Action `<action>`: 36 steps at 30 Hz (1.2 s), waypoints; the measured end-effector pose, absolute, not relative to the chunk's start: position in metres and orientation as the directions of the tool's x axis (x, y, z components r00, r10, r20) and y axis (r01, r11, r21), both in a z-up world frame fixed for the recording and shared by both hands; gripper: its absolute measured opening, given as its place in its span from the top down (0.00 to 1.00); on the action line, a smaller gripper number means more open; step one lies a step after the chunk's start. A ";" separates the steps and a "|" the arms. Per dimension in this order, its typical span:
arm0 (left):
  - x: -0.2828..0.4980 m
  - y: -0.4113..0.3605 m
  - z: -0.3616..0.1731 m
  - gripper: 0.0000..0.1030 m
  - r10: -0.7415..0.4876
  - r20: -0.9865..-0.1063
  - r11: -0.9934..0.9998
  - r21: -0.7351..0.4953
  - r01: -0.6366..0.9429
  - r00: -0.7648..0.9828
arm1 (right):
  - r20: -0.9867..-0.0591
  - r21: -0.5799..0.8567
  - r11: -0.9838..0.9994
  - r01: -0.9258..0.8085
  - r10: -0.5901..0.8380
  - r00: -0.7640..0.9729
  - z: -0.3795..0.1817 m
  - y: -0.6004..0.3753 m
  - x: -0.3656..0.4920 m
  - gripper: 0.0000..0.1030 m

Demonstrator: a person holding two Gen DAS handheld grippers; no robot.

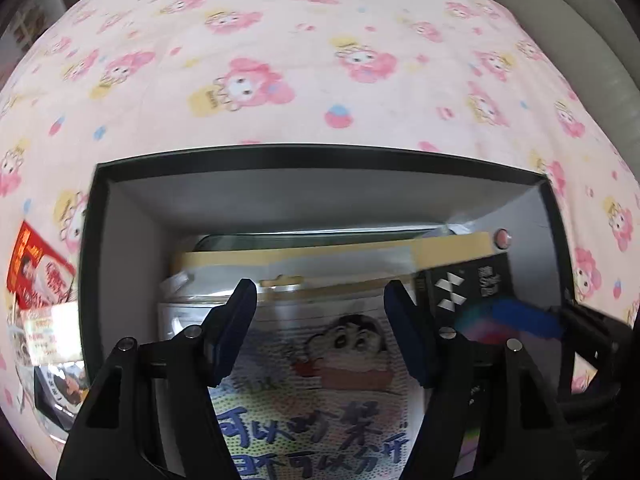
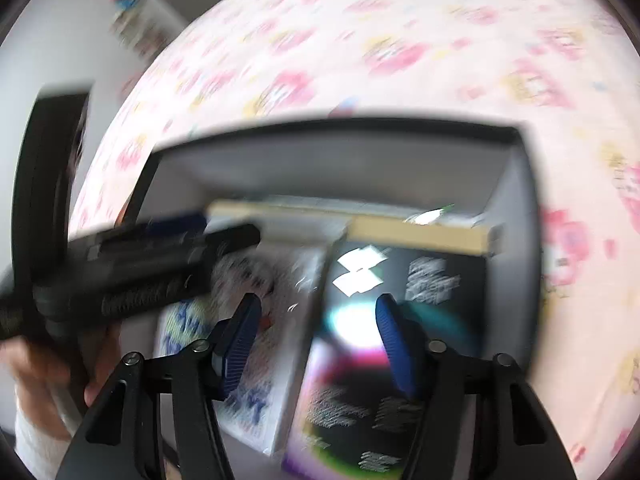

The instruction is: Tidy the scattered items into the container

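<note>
A black box with a grey inside (image 1: 132,216) sits on the pink cartoon-print cloth; it also shows in the right wrist view (image 2: 516,184). Inside lie a white cartoon-print pack (image 1: 320,360), a black box with white marks (image 1: 468,284) and a tan-edged flat item (image 1: 360,250). My left gripper (image 1: 320,320) is open and empty above the cartoon pack (image 2: 248,300). My right gripper (image 2: 318,344) is open and empty above the black box (image 2: 400,280); one blue fingertip of it (image 1: 524,316) enters the left wrist view. The right wrist view is blurred.
Outside the box on the left lie a red snack packet (image 1: 36,268) and several other packets (image 1: 48,340). A grey cushion (image 1: 560,32) borders the cloth at the far right. The left gripper's body (image 2: 120,264) and the hand holding it cross the right wrist view.
</note>
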State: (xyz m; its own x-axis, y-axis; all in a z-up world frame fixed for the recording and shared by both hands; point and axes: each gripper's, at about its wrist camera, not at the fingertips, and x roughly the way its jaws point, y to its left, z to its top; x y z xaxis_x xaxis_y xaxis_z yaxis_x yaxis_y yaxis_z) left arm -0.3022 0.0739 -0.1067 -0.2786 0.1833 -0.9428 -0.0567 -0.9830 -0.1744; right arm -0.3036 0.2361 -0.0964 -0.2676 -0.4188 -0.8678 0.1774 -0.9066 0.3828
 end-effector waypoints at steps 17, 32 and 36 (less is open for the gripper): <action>-0.330 0.060 -0.141 0.39 0.170 -0.966 -0.985 -0.171 -0.011 -0.197 | -0.885 0.386 -0.900 0.202 -0.423 -0.193 -0.118 0.212 -0.279 0.50; -0.344 0.120 -0.137 0.55 0.373 -0.910 -0.924 -0.348 -0.156 -0.182 | -0.897 0.324 -0.930 0.177 -0.361 -0.256 -0.108 0.212 -0.276 0.51; -0.346 0.123 -0.141 0.57 0.398 -0.903 -0.914 -0.376 -0.153 -0.162 | -0.903 0.335 -0.925 0.179 -0.369 -0.221 -0.118 0.210 -0.279 0.50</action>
